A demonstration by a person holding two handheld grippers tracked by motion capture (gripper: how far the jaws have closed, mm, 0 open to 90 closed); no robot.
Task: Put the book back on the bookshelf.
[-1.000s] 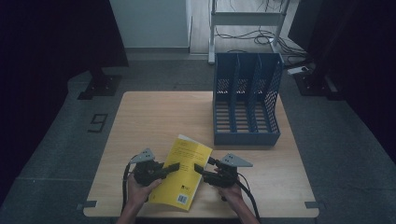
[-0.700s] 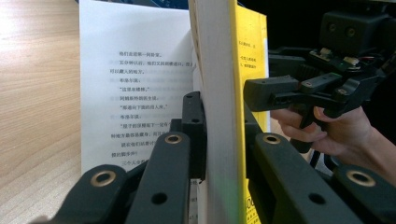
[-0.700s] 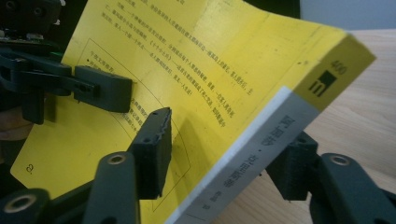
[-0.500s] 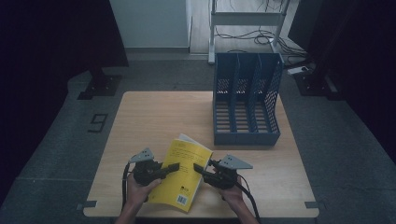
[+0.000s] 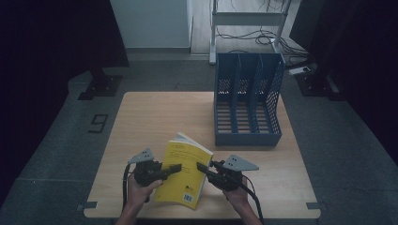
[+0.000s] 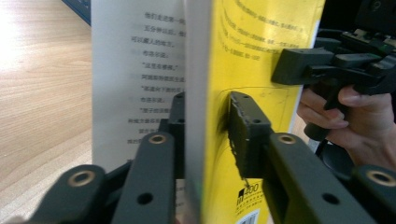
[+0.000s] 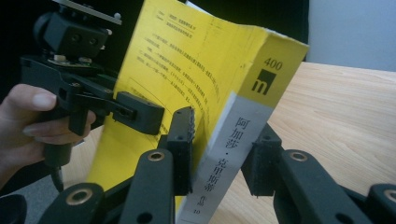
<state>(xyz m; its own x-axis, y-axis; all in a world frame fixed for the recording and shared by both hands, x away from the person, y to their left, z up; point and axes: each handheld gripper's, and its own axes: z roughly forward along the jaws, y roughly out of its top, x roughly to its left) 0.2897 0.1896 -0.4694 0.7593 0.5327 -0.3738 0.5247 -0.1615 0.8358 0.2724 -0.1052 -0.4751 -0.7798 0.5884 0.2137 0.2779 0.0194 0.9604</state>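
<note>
Book: a yellow paperback (image 5: 184,174) stands tilted on the near part of the wooden tabletop (image 5: 155,117), in front of and to the left of the blue file rack (image 5: 247,105), well apart from it. I see its back cover facing up toward the high camera, a barcode at the near corner.

Left tool: my left tool (image 5: 176,168) comes at the book's left edge, on the side away from the file rack. In the left gripper view (image 6: 205,126) the jaws straddle the yellow cover and the page block; one white page with printed lines has fanned loose on the far side. The jaws have just been opening, with the book between them, and I cannot tell whether the pads press on it.

Right tool: my right tool (image 5: 202,167) meets the book's right edge, the side nearer the file rack. In the right gripper view (image 7: 224,149) the jaws bracket the spine, which carries a grey band with black characters under a yellow block marked 400. They have just been closing, the spine between them; the left pad (image 7: 183,140) lies against the cover, and the other sits at or just off the spine.

Hands: one hand (image 5: 141,187) and the other (image 5: 237,194) enter from the near edge of the tabletop.

File rack: three open compartments, upright near the far right of the tabletop.
</note>
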